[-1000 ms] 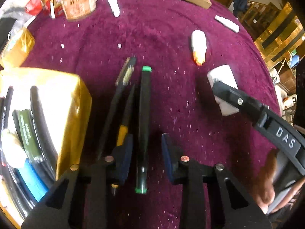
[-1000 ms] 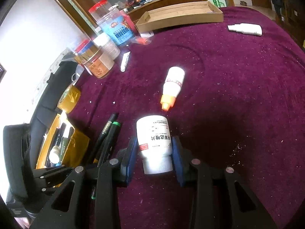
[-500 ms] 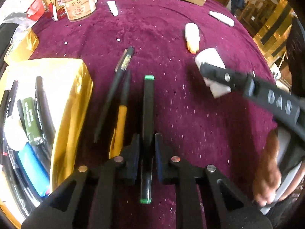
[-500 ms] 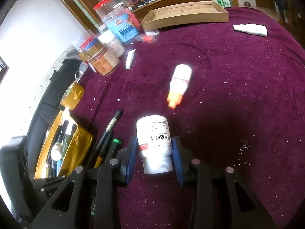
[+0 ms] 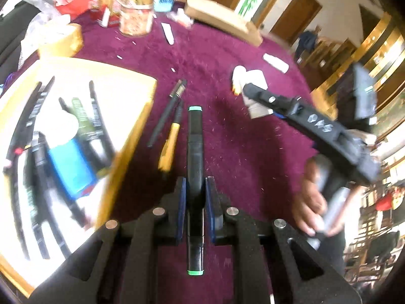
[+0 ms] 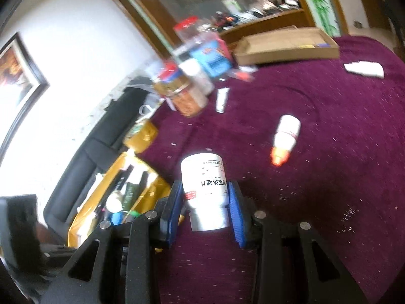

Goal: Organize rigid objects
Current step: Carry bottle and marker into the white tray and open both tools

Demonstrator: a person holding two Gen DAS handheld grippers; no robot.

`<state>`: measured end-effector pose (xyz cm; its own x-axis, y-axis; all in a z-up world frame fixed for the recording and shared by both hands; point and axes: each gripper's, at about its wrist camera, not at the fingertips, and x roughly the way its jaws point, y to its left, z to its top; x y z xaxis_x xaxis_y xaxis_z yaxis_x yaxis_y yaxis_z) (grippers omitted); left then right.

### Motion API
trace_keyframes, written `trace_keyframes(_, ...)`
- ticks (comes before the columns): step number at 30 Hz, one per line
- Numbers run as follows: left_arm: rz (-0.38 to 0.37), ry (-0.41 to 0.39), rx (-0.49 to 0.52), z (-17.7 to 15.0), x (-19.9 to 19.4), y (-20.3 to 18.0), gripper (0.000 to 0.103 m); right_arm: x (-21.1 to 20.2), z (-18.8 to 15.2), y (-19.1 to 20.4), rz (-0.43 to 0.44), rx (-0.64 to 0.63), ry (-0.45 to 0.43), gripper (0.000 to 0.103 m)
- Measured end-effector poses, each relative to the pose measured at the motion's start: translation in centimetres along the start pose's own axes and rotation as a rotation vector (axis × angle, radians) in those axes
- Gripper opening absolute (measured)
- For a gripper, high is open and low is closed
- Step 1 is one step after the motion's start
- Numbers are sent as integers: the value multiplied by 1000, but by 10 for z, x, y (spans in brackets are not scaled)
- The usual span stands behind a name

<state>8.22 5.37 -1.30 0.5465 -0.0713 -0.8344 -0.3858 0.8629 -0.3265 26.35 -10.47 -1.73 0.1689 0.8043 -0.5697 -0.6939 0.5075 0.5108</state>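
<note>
Two grippers are working over a purple-clothed table (image 5: 227, 152) as a person sorts loose items into a gold box (image 5: 141, 116). At far left, that box is already holding black pens, a dark green tube (image 5: 81, 111) and a blue-bodied item (image 5: 68, 167), which suggests it is serving as the collection point. Just right of it, a black pen (image 5: 167, 111) and a yellow-barrelled pen (image 5: 170, 144) are lying side by side on the cloth, apparently awaiting their turn. At centre, the left gripper (image 5: 196, 202) is pinching a black marker with green ends (image 5: 195, 136) along its length, pads pressed against the barrel, likely for carrying it to the box. Farther right, the right gripper (image 6: 205, 207) is clamping a white pill bottle (image 6: 205, 185) between its blue pads, cap end toward the camera, clear of the cloth. Beyond it, an orange-tipped white bottle (image 6: 284, 136) is lying on its side, and a flat cardboard tray (image 6: 286, 48) is sitting at the table's far edge.
</note>
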Motion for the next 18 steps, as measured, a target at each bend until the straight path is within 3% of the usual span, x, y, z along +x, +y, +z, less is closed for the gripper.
trace_keyframes(4,3,-87,-59,-6,-49,39,12,-1,-7,28,56,-110,-11,32)
trace_keyframes(7,49,-164,-114,-12,-83,74,12,4,-16,45,102,-170,14,32)
trace_keyframes(9,83,-197,-162,-15,-96,103,12,8,-22,54,177,-176,43,32)
trace_keyframes(13,105,-173,-252,-16,-91,151,12,15,-27,88,266,-156,113,32)
trace_keyframes(16,116,-153,-269,-26,-85,165,12,36,-34,135,176,-217,184,32)
trace_keyframes(18,115,-139,-274,-29,-78,166,12,56,-45,160,163,-269,207,32)
